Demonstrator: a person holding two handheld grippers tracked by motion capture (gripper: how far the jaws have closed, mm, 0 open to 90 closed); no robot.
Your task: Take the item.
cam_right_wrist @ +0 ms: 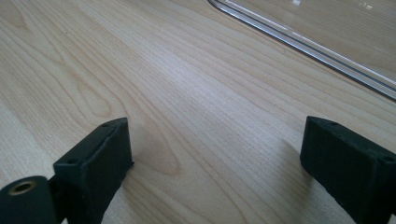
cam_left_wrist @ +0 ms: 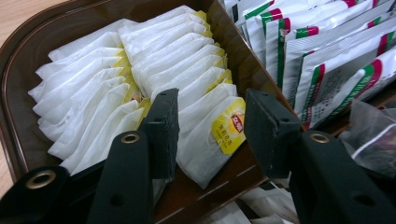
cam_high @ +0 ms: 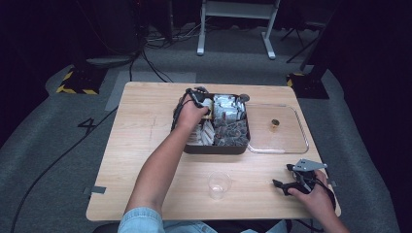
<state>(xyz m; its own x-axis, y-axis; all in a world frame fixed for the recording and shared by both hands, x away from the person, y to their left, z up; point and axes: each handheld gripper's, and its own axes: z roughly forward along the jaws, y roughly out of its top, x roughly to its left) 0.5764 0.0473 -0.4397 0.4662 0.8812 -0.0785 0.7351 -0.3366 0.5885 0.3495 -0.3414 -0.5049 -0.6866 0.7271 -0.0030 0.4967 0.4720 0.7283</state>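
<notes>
High view: a pale wooden tabletop carries a dark brown compartmented box near the middle of its far half. The left hand-held gripper reaches into the box's far left compartment, the forearm crossing the tabletop from the near edge. Just right of the box, touching its side, lies a clear flat lid with rounded corners, and a small dark round object sits on it. A clear plastic cup stands upright near the near edge, apart from both hands. The right hand-held gripper rests low by the near right corner, a grey three-cornered plate on top.

Left gripper view: the left hand-held gripper has its black, rough-faced jaws moderately apart, straddling the front tea bag of a row; whether they touch it cannot be told. The tea bags are white, soft paper sachets standing on edge in two packed rows, each with a yellow tag. A brown partition wall separates them from glossy white sachets with red and green stripes in the next compartment. Crinkled clear wrappers lie at the right edge. None of this detail is readable from above.

Right gripper view: the right hand-held gripper holds its jaws wide, with nothing between them, low over bare wood grain. The clear lid's rim crosses the upper right corner.
</notes>
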